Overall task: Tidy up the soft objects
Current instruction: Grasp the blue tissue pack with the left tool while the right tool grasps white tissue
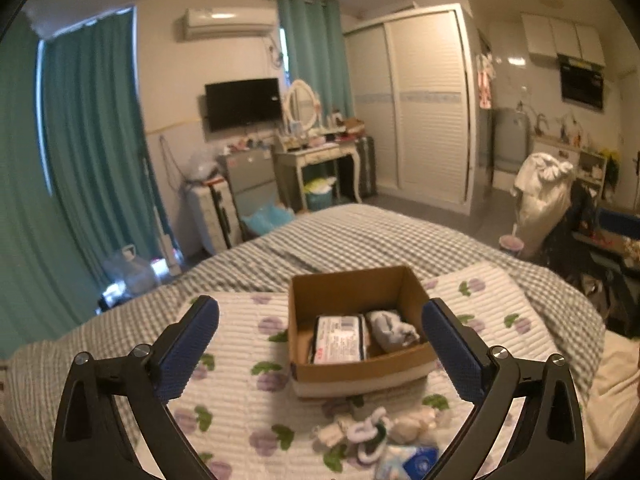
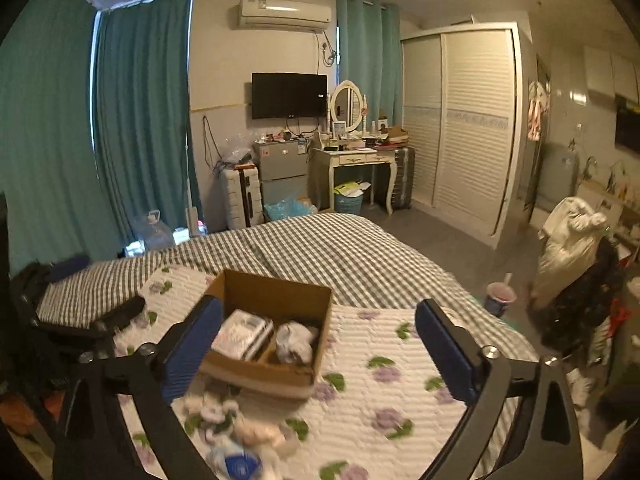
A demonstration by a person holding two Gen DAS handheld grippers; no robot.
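An open cardboard box point(image 1: 352, 288) sits on a white quilt with purple flowers point(image 1: 240, 392) on the bed. Inside lie a flat white packet point(image 1: 340, 338) and a rolled grey cloth point(image 1: 392, 330). A pile of small soft items point(image 1: 380, 436) lies on the quilt in front of the box. My left gripper point(image 1: 320, 350) is open and empty, raised above the quilt, its fingers framing the box. In the right wrist view the box point(image 2: 276, 292) sits left of centre, the pile point(image 2: 240, 432) in front of it. My right gripper point(image 2: 318, 350) is open and empty.
A grey checked blanket point(image 1: 340, 232) covers the bed beyond the box. The other gripper's black frame point(image 2: 72, 320) shows at the left in the right wrist view. Beyond the bed stand a dressing table point(image 2: 356, 160), a suitcase point(image 2: 240, 196) and a wardrobe point(image 2: 468, 120).
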